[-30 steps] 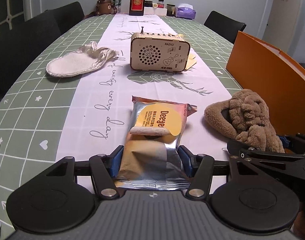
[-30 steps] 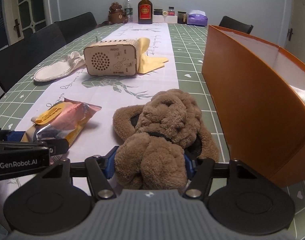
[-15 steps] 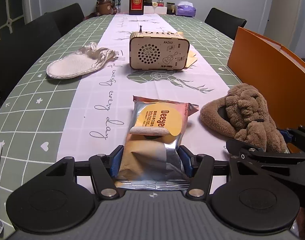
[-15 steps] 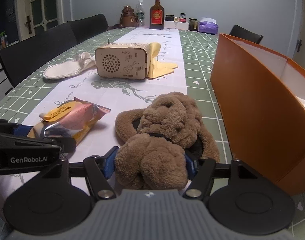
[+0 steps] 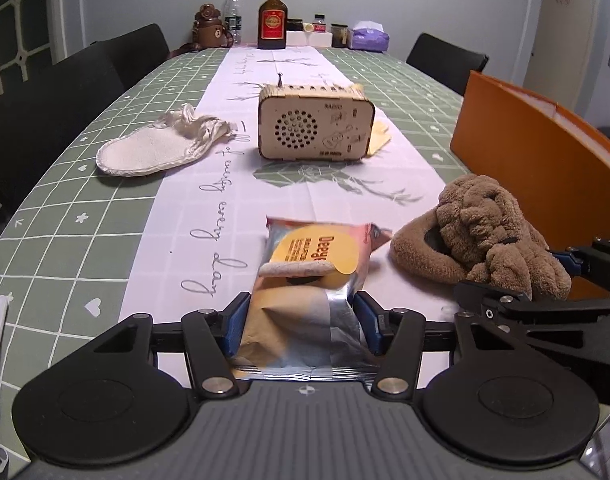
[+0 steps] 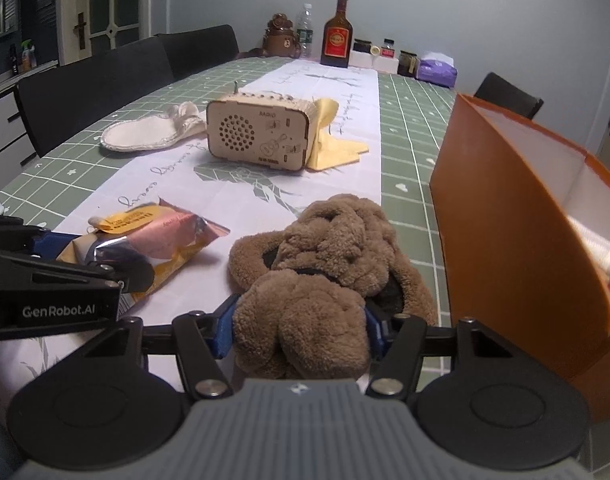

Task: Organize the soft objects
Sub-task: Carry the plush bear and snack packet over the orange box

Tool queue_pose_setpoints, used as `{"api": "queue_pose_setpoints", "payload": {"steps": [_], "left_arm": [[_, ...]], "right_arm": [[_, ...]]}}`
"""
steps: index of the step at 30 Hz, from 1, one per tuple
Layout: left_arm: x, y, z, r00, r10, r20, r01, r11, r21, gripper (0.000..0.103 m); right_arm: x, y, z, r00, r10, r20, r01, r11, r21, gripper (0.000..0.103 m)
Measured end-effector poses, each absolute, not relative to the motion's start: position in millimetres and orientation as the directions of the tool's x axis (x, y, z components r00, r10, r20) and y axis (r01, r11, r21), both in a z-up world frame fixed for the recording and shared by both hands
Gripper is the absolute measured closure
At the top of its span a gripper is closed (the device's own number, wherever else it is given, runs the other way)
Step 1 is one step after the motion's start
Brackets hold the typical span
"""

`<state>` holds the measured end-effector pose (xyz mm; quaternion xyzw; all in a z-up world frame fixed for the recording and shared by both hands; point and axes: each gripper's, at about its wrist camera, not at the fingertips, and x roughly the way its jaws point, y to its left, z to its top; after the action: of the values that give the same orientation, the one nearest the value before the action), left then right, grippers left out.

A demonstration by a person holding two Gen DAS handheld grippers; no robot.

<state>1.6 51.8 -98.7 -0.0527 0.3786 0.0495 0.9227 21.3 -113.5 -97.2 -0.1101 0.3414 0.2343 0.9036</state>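
Left gripper [image 5: 303, 322] clenched on crinkly foil snack packet [image 5: 311, 280]; right gripper [image 6: 299, 330] clenched on brown plush slipper [image 6: 325, 264]. Both items left of orange open box [image 6: 517, 232], now raised off tabletop [image 5: 65, 208] versus earlier; transfer into box likely next.

Taking the wooden radio [image 5: 316, 123] as the landmark: it stands upright in the middle of the counter [image 5: 85, 216] and blocks the straight line down the white runner. To its left lies a flat cream insole [image 5: 157, 148], low enough to pass over, with bare green cloth between it and the dark chairs [image 5: 57, 92]. A yellow cloth [image 6: 331, 136] lies against the radio's right side. Nearer than the radio, the runner is bare up to the snack packet [image 5: 317, 276] and the brown plush toy [image 6: 325, 272]. To the right, the tall orange box [image 6: 517, 240] walls off that edge. Beyond the radio the counter is open up to the bottles [image 5: 273, 16] at the far end.
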Motion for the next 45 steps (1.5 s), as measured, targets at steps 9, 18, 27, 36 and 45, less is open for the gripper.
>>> {"api": "queue_pose_setpoints", "payload": {"steps": [9, 18, 27, 36, 45], "left_arm": [[3, 49, -70, 0.738, 0.081, -0.67, -0.136, 0.99, -0.03, 0.047], [22, 34, -17, 0.783, 0.079, -0.617, -0.103, 0.995, -0.003, 0.05], [50, 5, 23, 0.85, 0.027, -0.526, -0.021, 1.0, 0.017, 0.052], [95, -53, 40, 0.86, -0.106, -0.499, 0.133, 0.991, 0.018, 0.053], [149, -124, 29, 0.807, -0.203, -0.555, 0.28, 0.958, 0.057, 0.053]], "right_arm": [[19, -120, -56, 0.677, 0.414, -0.608, -0.56, 0.826, -0.061, 0.044], [32, -141, 1, 0.715, 0.435, -0.547, -0.585, 0.801, -0.128, 0.044], [58, -179, 39, 0.756, 0.394, -0.522, -0.548, 0.818, -0.176, 0.044], [102, -245, 48, 0.765, 0.313, -0.563, -0.453, 0.883, -0.125, 0.045], [150, -291, 31, 0.724, 0.215, -0.655, -0.415, 0.895, -0.165, 0.045]]}}
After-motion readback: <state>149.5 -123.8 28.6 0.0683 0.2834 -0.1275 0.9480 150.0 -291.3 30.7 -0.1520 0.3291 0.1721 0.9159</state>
